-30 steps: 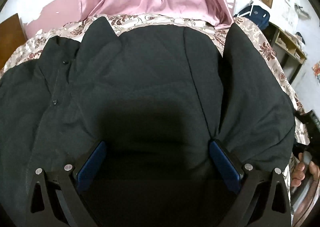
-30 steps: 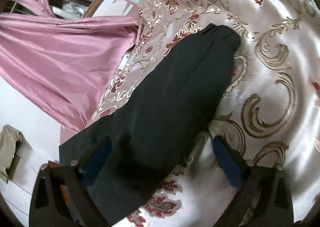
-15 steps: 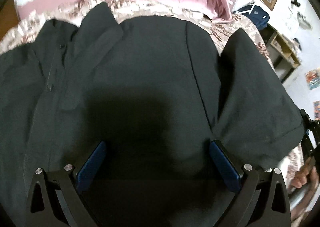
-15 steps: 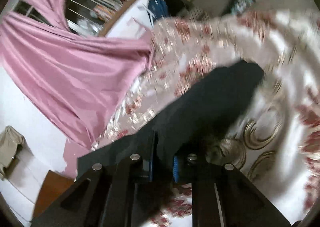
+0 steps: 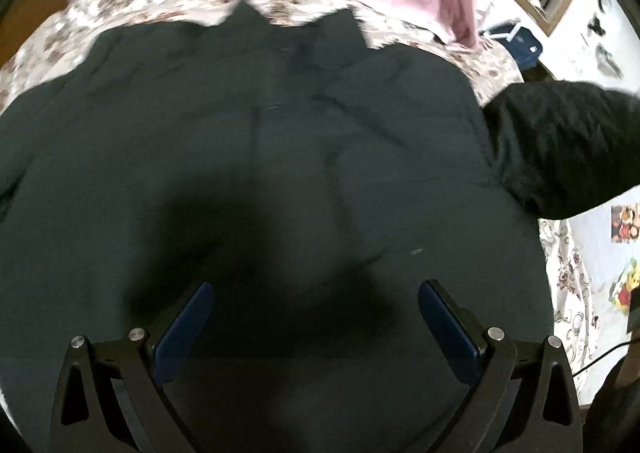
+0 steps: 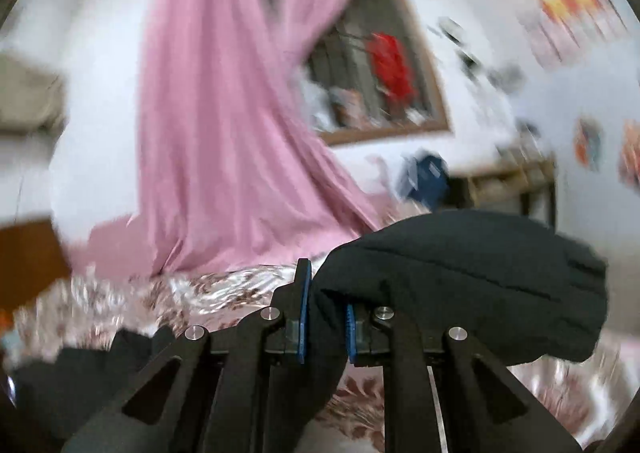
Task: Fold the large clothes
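A large black jacket (image 5: 280, 173) lies spread on a floral satin bedspread (image 5: 132, 9), collar at the far side. My left gripper (image 5: 312, 317) hovers over the jacket's body, open, with nothing between its blue pads. One black sleeve (image 5: 560, 149) is lifted off the bed at the right. In the right wrist view my right gripper (image 6: 326, 317) is shut on that sleeve (image 6: 480, 277), which bulges out to the right of the pads and hangs above the bedspread (image 6: 224, 293).
A pink curtain (image 6: 224, 133) hangs behind the bed beside a barred window (image 6: 372, 81). A blue bag (image 6: 428, 177) and a low shelf (image 6: 516, 181) stand at the far right. A wooden board (image 6: 28, 257) is at the left edge.
My right gripper closed on the sleeve and lifted it off the bedspread, tilting up to face the wall. The left gripper slid left over the jacket, still open.
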Available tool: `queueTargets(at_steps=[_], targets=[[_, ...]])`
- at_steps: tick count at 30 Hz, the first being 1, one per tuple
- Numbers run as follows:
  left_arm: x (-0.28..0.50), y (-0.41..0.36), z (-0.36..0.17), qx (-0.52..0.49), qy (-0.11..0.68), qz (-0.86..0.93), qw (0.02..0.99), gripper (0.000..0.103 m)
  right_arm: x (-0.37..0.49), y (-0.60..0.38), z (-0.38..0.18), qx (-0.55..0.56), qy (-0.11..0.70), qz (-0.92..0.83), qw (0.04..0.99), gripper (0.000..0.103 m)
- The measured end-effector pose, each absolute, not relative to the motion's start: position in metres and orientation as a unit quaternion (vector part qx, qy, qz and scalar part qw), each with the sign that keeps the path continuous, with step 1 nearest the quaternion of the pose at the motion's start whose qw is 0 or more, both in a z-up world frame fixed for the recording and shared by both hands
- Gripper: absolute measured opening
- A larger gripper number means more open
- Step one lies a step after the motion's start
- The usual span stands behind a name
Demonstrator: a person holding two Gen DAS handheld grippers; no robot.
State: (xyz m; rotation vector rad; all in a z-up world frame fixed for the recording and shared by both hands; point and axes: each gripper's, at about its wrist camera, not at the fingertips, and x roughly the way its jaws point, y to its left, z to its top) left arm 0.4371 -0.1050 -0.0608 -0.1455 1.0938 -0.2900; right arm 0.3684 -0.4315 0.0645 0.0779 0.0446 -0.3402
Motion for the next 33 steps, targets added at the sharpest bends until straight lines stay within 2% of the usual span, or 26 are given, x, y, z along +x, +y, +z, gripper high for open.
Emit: queueTargets(at_steps=[5,11,12,14,15,16,18,21,25,29,33], targets=[[0.416,-0.036,-0.046,-0.110,0.493,-0.111,0.856,0.103,0.388,-0.328,0.095,-0.088,0.041,-0.083,0.992,0.013],[0.397,0.033,-0.023,-0.170,0.456,-0.097,0.868,0.103,0.403,-0.207,0.047,-0.268,0.153,0.020,0.951,0.016],[0.395,0.040,-0.022,-0.173,0.452,-0.096,0.870,0.103,0.405,-0.188,0.030,-0.297,0.182,0.037,0.937,0.019],[0.392,0.053,-0.021,-0.179,0.445,-0.090,0.873,0.103,0.406,-0.160,-0.001,-0.336,0.237,0.059,0.910,0.038],[0.389,0.058,-0.022,-0.183,0.444,-0.088,0.873,0.103,0.404,-0.150,-0.019,-0.352,0.257,0.067,0.897,0.056],[0.388,0.064,-0.024,-0.189,0.443,-0.087,0.872,0.103,0.401,-0.144,-0.033,-0.364,0.267,0.070,0.889,0.067],[0.386,0.069,-0.026,-0.197,0.438,-0.086,0.873,0.103,0.390,-0.134,-0.061,-0.391,0.294,0.076,0.869,0.069],[0.383,0.073,-0.031,-0.193,0.431,-0.085,0.877,0.103,0.370,-0.134,-0.069,-0.379,0.327,0.102,0.859,0.069],[0.391,0.061,-0.037,-0.162,0.419,-0.077,0.890,0.103,0.351,-0.161,-0.042,-0.319,0.327,0.096,0.884,0.069],[0.416,0.029,-0.045,-0.115,0.411,-0.049,0.903,0.103,0.362,-0.227,-0.018,-0.208,0.339,0.022,0.917,0.076],[0.448,0.002,-0.065,-0.057,0.434,0.019,0.899,0.103,0.374,-0.290,-0.033,-0.107,0.375,-0.041,0.920,0.076]])
